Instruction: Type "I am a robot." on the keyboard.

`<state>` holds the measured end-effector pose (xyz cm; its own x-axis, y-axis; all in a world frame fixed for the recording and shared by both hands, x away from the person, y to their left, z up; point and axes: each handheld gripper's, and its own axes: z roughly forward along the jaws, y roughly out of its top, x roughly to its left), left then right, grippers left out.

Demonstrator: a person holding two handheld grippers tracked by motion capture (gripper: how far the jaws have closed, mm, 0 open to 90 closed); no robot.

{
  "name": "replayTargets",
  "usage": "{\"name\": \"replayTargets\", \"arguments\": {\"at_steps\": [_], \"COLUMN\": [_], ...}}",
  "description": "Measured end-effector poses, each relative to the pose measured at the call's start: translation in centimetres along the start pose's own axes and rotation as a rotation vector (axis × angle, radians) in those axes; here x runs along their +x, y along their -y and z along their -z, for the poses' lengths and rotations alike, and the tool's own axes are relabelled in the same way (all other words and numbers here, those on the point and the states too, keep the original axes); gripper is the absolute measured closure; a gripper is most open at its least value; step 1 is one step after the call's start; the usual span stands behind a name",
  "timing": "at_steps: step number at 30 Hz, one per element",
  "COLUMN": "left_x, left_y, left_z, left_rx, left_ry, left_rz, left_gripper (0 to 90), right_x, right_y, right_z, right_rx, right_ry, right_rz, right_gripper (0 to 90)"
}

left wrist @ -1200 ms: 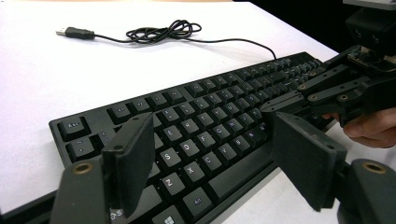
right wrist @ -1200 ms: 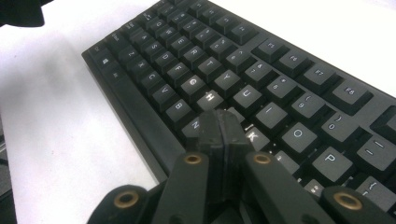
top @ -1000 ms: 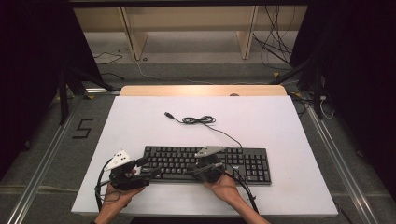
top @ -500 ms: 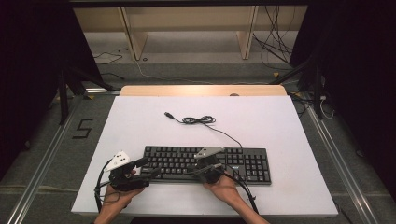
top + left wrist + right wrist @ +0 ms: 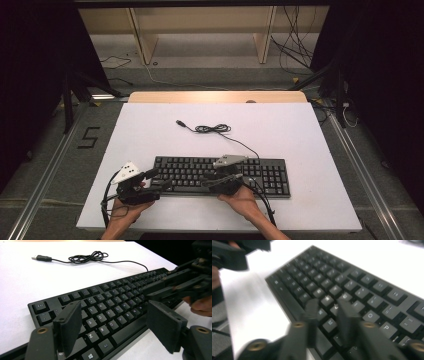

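Black jaws of the right gripper (image 5: 325, 322) have just been opening, nothing between them, over the flat black plastic keyboard (image 5: 220, 175). Left gripper (image 5: 113, 330) gapes wide at nine o'clock on the white bench (image 5: 150, 125).

White table (image 5: 150, 130) w/ black keyboard (image 5: 270, 172) & its coiled USB cable (image 5: 212, 128) on top.

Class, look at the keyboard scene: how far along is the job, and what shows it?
Done: the keyboard lies flat on the table, both grippers at its front edge. In hand: the right gripper, jaws just opening with nothing between them, hovers over the middle keys; the left gripper stands open over the left end. Left: the cable lies coiled, plug unconnected.
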<state>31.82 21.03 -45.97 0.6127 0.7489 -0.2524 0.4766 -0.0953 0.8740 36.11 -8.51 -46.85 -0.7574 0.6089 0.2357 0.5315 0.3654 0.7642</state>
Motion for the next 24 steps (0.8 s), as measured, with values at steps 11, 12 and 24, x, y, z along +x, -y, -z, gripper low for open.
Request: {"name": "replayTargets", "arguments": {"at_steps": [11, 12, 24], "left_x": [0.1, 0.1, 0.1], "left_y": [0.0, 0.0, 0.0], "left_z": [0.0, 0.0, -0.1], "left_rx": [-0.003, -0.003, -0.004], "left_ry": [-0.004, -0.004, -0.006], "left_rz": [0.001, 0.001, -0.001], "left_gripper": [28.1, 28.0, 27.8], "right_x": [0.6, 0.6, 1.2], "right_y": [-0.3, -0.3, -0.1], "right_z": [1.3, 1.4, 1.1], "right_rx": [-0.03, -0.03, -0.004], "right_ry": [-0.042, -0.044, -0.043], "right_rz": [-0.004, -0.002, 0.017], "right_gripper": [43.6, 42.6, 50.7]}}
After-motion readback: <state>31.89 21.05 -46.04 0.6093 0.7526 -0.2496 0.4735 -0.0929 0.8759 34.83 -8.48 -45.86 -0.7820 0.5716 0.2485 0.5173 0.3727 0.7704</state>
